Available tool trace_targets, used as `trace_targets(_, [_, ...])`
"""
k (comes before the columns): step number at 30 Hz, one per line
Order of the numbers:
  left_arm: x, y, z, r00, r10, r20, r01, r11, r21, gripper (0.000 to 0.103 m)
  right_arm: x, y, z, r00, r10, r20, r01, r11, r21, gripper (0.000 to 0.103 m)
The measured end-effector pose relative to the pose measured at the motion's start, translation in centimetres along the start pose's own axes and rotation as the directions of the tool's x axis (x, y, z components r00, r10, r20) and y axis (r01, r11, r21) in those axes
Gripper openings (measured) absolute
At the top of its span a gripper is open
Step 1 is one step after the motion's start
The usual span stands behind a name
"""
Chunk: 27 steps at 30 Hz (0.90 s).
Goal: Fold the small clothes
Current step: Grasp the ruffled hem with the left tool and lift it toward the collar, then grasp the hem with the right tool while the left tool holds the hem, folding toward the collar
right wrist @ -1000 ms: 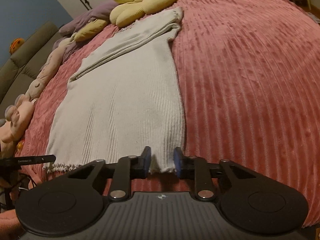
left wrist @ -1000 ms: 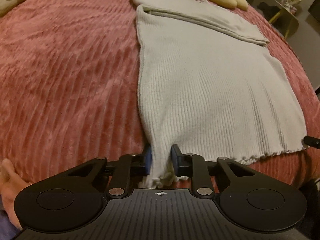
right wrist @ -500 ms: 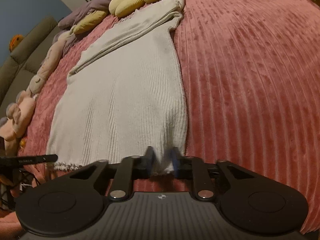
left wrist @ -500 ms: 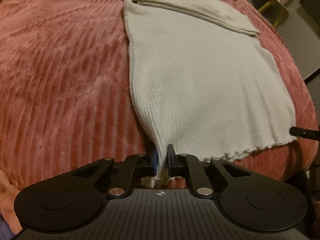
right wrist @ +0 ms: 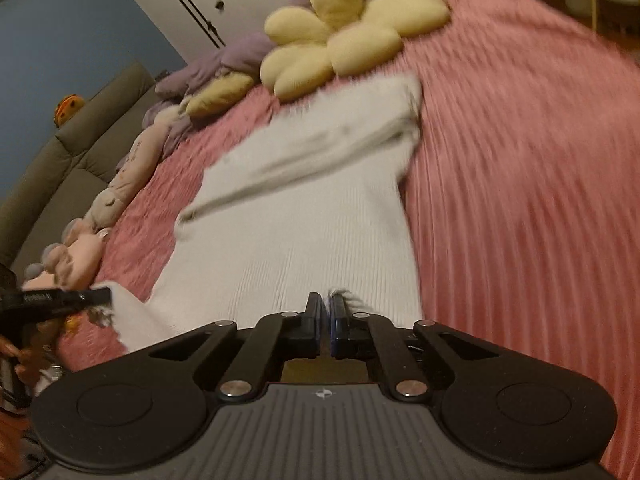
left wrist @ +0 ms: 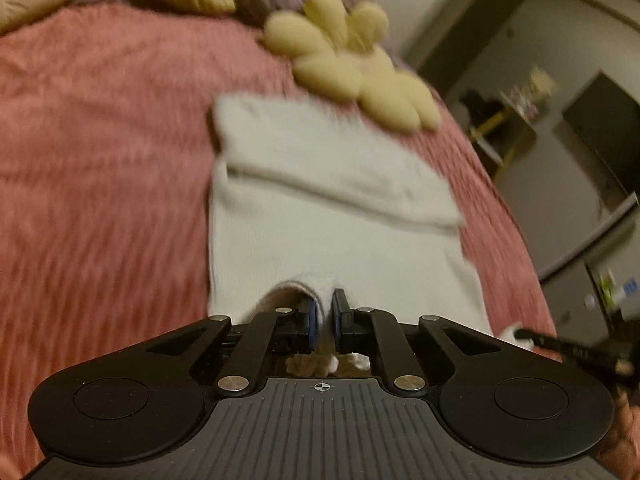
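Observation:
A pale grey ribbed knit garment [left wrist: 320,216] lies on the pink ribbed bedspread [left wrist: 100,184], its sleeves folded across the far end. My left gripper [left wrist: 323,312] is shut on the garment's near hem corner and holds it lifted. My right gripper [right wrist: 325,314] is shut on the other near hem corner of the garment [right wrist: 304,220], also raised. The hem hangs in a fold between the two grippers. Each gripper's tip shows at the edge of the other's view. Both views are motion-blurred.
A yellow flower-shaped cushion [right wrist: 340,36] lies just past the garment's far end. Plush toys [right wrist: 100,208] and a lilac cloth [right wrist: 232,56] line the bed's left side, with a grey sofa [right wrist: 60,152] beyond. A yellow side table [left wrist: 508,128] stands right of the bed.
Both grippers closed fully on the hem corners, lifted them off the bed and moved forward toward the far end. The near part of the garment now hangs raised.

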State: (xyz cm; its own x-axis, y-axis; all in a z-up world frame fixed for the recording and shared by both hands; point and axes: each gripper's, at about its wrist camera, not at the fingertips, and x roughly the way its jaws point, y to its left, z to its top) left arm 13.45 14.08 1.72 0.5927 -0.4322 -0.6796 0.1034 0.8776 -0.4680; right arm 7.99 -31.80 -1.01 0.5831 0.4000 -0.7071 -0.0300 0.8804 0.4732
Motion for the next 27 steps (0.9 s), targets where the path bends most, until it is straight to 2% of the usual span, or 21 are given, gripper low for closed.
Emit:
trace_targets(3, [1.7,1.1,2.3,1.000,0.009,0.025,-0.007,0.996,-0.085,0.010,1.4,0.5,2.0,0.997,-0.058,0.042,0.060,0.997,-0.048,0.005])
trace_targets(5, [2.6,1.4,3.0,1.000,0.007,0.022,-0.004,0.995,-0.099,0.010,1.9,0.5,2.8,0.996,-0.080,0.035,0.082,0.996,-0.042,0.008])
trace_targets(8, [3.7,1.5,2.6,1.000,0.006,-0.004,-0.006,0.998,-0.064,0.010,1.2,0.8,2.5,0.996,-0.079,0.036,0.081,0.994,-0.075,0.019])
trace_targets(12, [5.2,2.8,1.9,0.999,0.019,-0.037,-0.023,0.994,-0.106,0.010,0.9,2.2,0.6,0.990,-0.143,0.018,0.143,0.956,-0.258,0.038])
trace_targets(18, [5.8,2.9,1.6,0.998,0.031,-0.058,-0.036,0.995,-0.095,0.010,3.1,3.4,0.5,0.987,-0.160,-0.012,0.143,0.911,-0.386,0.041])
trace_targets(19, [5.8,3.0,1.6,0.998,0.031,-0.059,-0.037,0.995,-0.095,0.010,3.7,3.6,0.5,0.987,-0.157,-0.031,0.130,0.897,-0.422,0.045])
trace_targets(20, [5.8,3.0,1.6,0.998,0.031,-0.060,-0.036,0.995,-0.098,0.010,4.5,3.9,0.5,0.984,-0.164,-0.062,0.117,0.879,-0.462,0.057])
trace_targets(21, [5.8,3.1,1.7,0.998,0.029,-0.062,-0.035,0.994,-0.100,0.010,5.2,4.1,0.3,0.979,-0.185,-0.081,0.122,0.861,-0.493,0.061])
trace_targets(23, [6.0,3.0,1.8,0.997,0.033,-0.065,-0.038,0.995,-0.089,0.010,6.2,4.2,0.1,0.975,-0.188,-0.120,0.095,0.838,-0.538,0.060])
trace_targets(25, [6.2,2.9,1.9,0.997,0.037,-0.068,-0.042,0.996,-0.078,0.010,6.9,4.1,-0.2,0.969,-0.204,-0.140,0.092,0.823,-0.561,0.049])
trace_targets(27, [6.5,3.0,2.0,0.997,0.037,-0.072,-0.044,0.995,-0.087,0.010,7.3,3.8,-0.2,0.965,-0.210,-0.157,0.088,0.824,-0.559,0.031])
